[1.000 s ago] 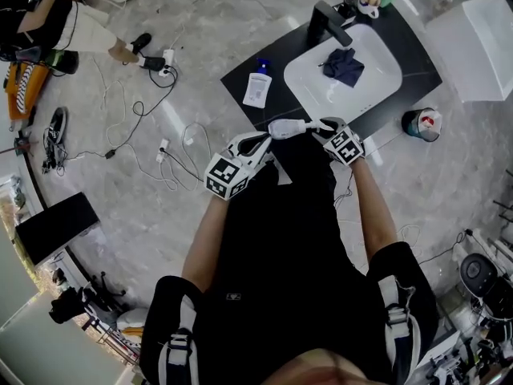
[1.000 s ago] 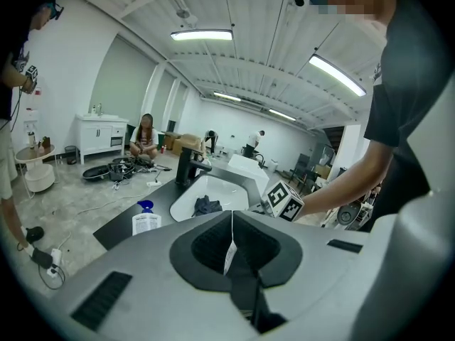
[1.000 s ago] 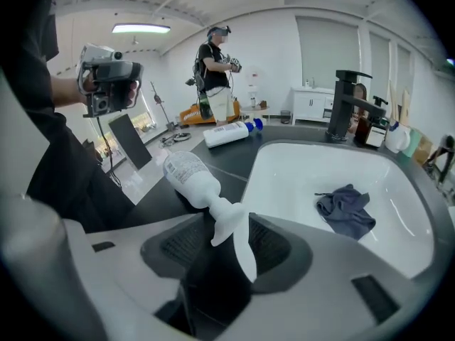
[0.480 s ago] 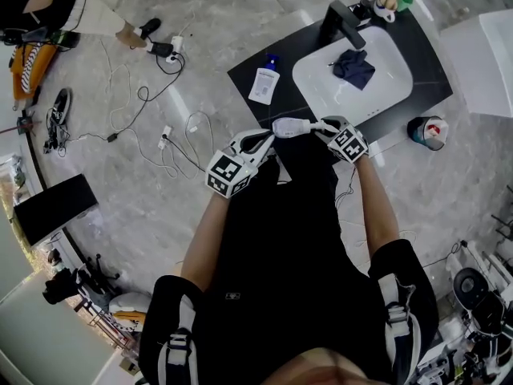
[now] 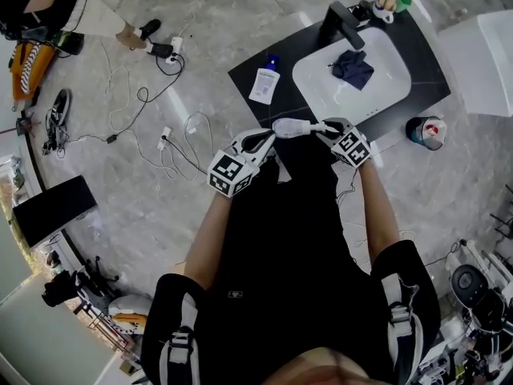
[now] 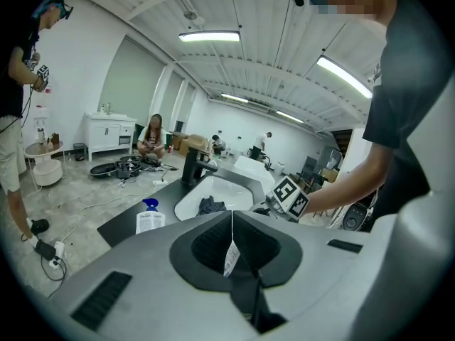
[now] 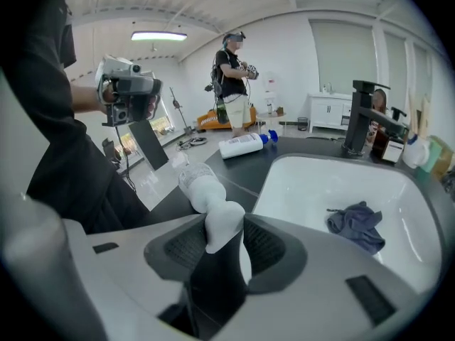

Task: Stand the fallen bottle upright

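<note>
White bottle (image 5: 292, 127) is off the desk (image 5: 280, 107), hanging roughly level in the air just past the desk's near edge, in front of the person. It's not upright and not set down. Right tool (image 5: 327, 127) has 1 end of it between its pads. Its jaws have just been closing and look clamped on that end, with the translucent far end sticking out away from the tool. Left tool (image 5: 268, 137) sits at that far end with jaws pressed together. Only a thin white sliver shows at the seam; can't tell what it is, or whether the tool touches the bottle. A 2nd one, the blue-capped bottle (image 5: 263, 83), lies flat on the desk left of the sink (image 5: 377, 95), well apart from both tools. Dark cloth (image 5: 353, 66) is in the sink, faucet (image 5: 341, 22) behind it. My read: pickup done, 0 bottles standing. Left to do: turn the held one vertical, put its base on the desk, release. The blue-capped one may need the same.
</note>
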`<action>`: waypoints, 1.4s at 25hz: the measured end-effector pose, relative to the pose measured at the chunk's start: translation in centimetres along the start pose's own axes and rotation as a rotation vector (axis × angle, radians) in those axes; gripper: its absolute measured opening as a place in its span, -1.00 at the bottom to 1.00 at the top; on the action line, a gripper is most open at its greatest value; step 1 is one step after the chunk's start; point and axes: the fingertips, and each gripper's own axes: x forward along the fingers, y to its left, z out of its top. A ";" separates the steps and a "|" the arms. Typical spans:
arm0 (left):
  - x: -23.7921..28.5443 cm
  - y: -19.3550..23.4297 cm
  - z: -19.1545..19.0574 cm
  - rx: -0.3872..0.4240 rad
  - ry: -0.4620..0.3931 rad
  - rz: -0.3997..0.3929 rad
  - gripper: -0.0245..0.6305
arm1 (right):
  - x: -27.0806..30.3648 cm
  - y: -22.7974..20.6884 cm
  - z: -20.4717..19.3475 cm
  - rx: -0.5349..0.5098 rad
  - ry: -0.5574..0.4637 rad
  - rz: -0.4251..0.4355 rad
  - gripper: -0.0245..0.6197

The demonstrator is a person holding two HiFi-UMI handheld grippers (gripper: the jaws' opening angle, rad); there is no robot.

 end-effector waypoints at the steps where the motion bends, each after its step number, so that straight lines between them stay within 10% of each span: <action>1: 0.0 0.0 0.1 0.002 -0.004 -0.005 -0.88 | -0.3 0.1 0.2 -0.001 -0.003 -0.011 -0.27; 35: -3.4 2.3 -0.8 0.060 -0.008 -0.185 -0.88 | -5.0 3.9 7.8 -0.254 0.273 -0.404 -0.26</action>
